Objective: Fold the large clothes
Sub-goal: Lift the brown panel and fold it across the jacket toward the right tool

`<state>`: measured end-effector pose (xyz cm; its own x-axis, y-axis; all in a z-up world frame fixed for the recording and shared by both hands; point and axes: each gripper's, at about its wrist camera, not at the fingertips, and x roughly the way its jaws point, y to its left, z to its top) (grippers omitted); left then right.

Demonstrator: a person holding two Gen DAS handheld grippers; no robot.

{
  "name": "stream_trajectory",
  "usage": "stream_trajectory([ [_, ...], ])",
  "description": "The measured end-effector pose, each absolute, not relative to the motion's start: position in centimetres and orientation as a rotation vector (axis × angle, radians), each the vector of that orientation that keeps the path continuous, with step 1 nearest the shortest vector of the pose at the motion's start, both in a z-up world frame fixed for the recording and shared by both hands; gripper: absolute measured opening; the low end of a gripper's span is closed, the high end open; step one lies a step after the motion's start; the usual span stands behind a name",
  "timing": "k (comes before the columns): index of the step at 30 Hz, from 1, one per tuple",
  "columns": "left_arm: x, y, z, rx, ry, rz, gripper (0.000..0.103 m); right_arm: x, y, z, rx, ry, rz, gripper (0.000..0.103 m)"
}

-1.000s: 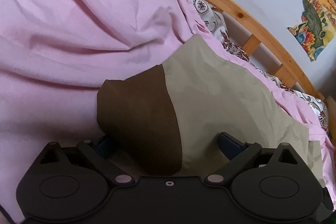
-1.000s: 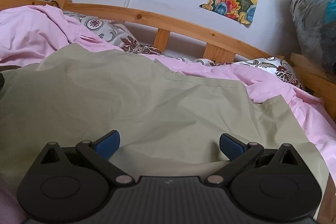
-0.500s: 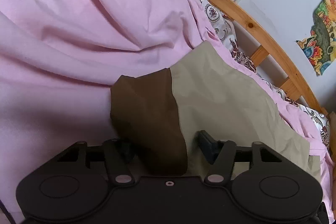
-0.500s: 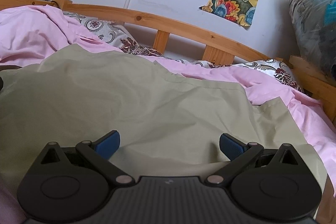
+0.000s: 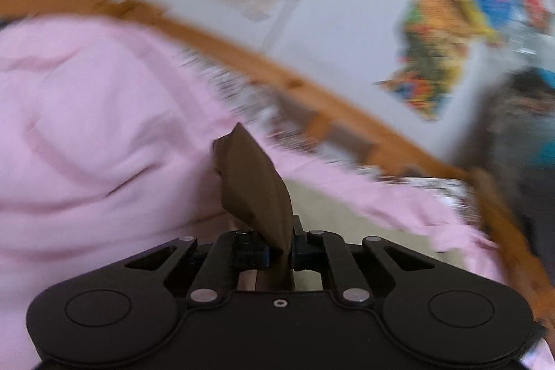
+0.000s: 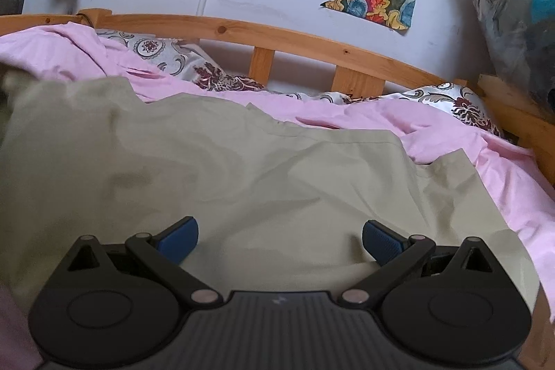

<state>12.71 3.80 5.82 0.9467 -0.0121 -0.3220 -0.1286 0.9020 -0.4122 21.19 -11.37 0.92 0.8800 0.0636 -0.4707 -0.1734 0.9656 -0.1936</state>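
We see our left gripper, whose fingers have just been closing, pinching the dark brown part of the garment, which stands up in a creased peak above the pink sheet. Our right gripper has its blue-padded fingers spread wide, holding nothing, over the smooth beige cloth spread flat on the wooden-framed bed.

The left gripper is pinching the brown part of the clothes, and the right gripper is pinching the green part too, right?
Not quite. The left gripper does pinch the brown part, but the right wrist view shows the right gripper wide open over the green part, pinching nothing.
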Motion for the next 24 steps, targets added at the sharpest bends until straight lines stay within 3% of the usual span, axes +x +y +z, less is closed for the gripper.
stream_trajectory([
  [11, 18.1, -7.2, 11.0, -0.146, 0.338, -0.519, 0.009, 19.4, -16.2, 4.0, -0.262, 0.531, 0.130, 0.103],
  [24, 22.6, -17.5, 3.9, 0.062, 0.550, -0.932, 0.009, 16.2, -32.1, 8.7, -0.078, 0.435, -0.239, 0.103],
])
